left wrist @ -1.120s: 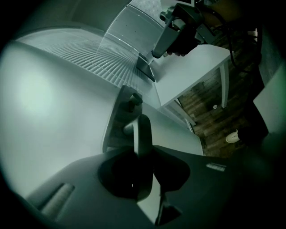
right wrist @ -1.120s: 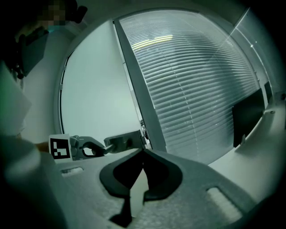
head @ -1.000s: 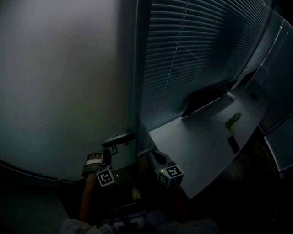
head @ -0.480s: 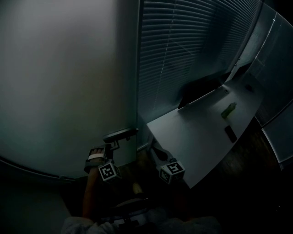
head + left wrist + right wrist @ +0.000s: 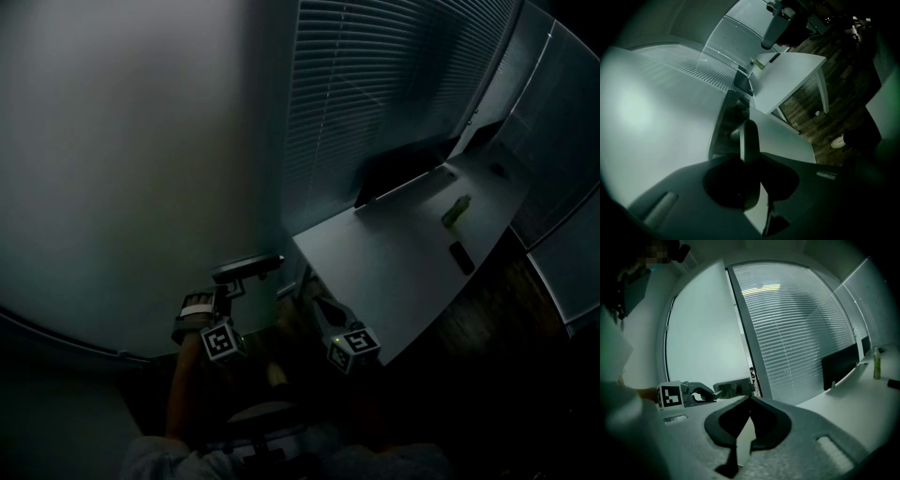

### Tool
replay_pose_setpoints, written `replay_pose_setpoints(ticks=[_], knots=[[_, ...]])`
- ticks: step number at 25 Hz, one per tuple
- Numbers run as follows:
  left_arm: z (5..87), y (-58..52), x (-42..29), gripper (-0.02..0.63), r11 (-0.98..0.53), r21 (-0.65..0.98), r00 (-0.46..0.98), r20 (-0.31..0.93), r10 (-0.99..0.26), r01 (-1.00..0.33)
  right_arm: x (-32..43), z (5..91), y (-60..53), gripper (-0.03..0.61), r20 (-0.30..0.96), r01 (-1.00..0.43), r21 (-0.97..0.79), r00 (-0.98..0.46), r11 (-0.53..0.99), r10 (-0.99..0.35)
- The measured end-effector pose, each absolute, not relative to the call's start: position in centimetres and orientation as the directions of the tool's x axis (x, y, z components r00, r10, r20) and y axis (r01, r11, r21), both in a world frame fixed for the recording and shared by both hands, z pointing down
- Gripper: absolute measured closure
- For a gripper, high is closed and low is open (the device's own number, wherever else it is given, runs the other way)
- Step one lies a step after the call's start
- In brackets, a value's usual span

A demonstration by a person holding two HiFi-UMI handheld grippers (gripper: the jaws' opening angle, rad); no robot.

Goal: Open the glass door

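While the left gripper (image 5: pixel 230 289) clamps the door handle (image 5: pixel 248 268) and the right gripper (image 5: pixel 319 309) hangs closed, empty, the glass door (image 5: pixel 122 169) seemingly needs a steady pull wider.

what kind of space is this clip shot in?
Probably an office: a frosted glass door, slatted blinds on the wall beside it, and a white desk carrying a dark monitor.
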State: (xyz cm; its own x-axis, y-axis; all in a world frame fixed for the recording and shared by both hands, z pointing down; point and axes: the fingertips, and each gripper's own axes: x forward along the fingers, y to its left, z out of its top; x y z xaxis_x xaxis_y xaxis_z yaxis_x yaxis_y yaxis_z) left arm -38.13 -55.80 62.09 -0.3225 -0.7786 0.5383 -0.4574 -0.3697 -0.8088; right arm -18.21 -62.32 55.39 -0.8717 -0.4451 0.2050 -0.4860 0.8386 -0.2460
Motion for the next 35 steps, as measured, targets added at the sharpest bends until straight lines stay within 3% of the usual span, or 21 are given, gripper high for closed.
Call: replay_pose_setpoints(ticks=[35], knots=[[61.6,-44.4,-28.7,0.515,-0.393,-0.808,-0.26,0.533,-0.805,-0.439,-7.9,54.3,-48.2,0.578,0.183,-0.524,-0.223,-0.851,0.822,-0.492]])
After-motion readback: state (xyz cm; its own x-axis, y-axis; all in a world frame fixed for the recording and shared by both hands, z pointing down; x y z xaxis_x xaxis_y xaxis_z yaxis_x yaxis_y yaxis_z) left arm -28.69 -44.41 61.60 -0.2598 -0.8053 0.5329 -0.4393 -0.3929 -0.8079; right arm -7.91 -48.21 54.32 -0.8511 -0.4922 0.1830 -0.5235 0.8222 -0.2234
